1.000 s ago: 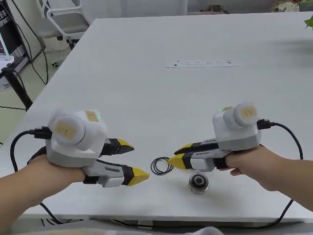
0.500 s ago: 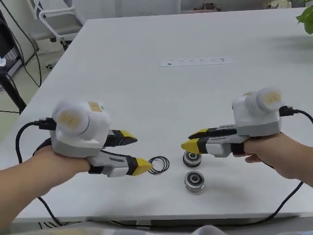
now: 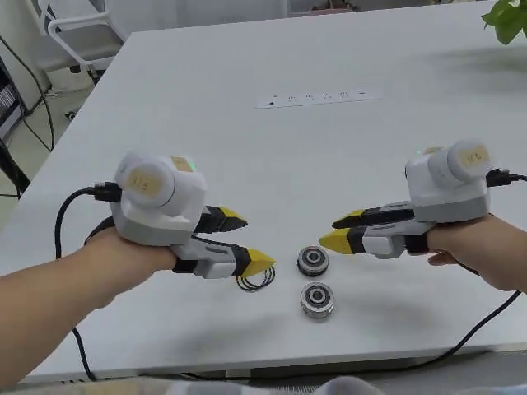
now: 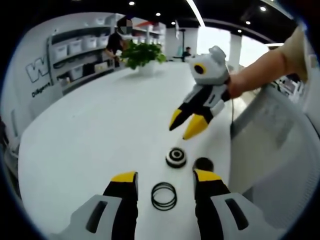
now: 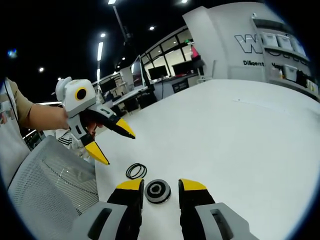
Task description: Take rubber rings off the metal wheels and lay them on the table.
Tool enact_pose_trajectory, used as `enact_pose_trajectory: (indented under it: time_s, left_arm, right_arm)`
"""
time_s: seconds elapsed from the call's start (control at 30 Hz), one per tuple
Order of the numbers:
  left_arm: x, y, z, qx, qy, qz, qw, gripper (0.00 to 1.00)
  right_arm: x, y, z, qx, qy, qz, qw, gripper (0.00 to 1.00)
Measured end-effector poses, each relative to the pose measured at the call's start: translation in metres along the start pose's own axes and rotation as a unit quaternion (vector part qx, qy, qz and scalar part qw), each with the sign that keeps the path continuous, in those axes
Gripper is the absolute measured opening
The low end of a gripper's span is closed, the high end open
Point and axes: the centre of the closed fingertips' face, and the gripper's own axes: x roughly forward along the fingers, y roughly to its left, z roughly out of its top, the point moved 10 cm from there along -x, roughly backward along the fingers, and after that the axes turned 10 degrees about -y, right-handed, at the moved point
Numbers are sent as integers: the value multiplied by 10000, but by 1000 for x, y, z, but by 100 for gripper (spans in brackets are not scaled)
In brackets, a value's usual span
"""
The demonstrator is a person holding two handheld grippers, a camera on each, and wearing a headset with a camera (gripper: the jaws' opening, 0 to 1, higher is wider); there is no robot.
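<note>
Two small metal wheels lie near the table's front edge: one [image 3: 313,260] with a dark rim, the other [image 3: 318,298] closer to me. A loose bunch of black rubber rings [image 3: 257,280] lies flat to their left. My left gripper [image 3: 249,240] is open, its lower tip just over the rings, which sit between its jaws in the left gripper view [image 4: 164,196]. There the far wheel [image 4: 176,157] lies just ahead. My right gripper [image 3: 332,232] is open, right of the wheels. In its own view a wheel [image 5: 157,190] shows between the tips, the rings [image 5: 136,171] beyond.
A white power strip [image 3: 319,98] lies mid-table, far from the work. A plant [image 3: 509,16] stands at the far right corner and a chair [image 3: 74,37] beyond the far left. Cables trail from both grippers over the table's front edge [image 3: 272,358].
The right gripper has drawn back to the right, uncovering the second wheel. The left gripper has come in over the rings. The head camera has shifted too.
</note>
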Motion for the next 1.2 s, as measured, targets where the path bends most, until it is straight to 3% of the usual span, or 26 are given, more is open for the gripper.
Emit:
enact_pose_trajectory:
  time_s: [0.27, 0.83, 1.2]
  left_arm:
    - [19, -1, 3, 67, 66, -134, 9999, 44]
    - [49, -3, -5, 98, 238, -334, 9991, 40]
    - [65, -9, -7, 159, 301, -459, 9984, 35]
  right_arm:
    - [0, -3, -11, -169, 193, 118, 9996, 26]
    - [12, -4, -32, -609, 624, 379, 9955, 27]
    - [20, -5, -35, -782, 627, 406, 9941, 23]
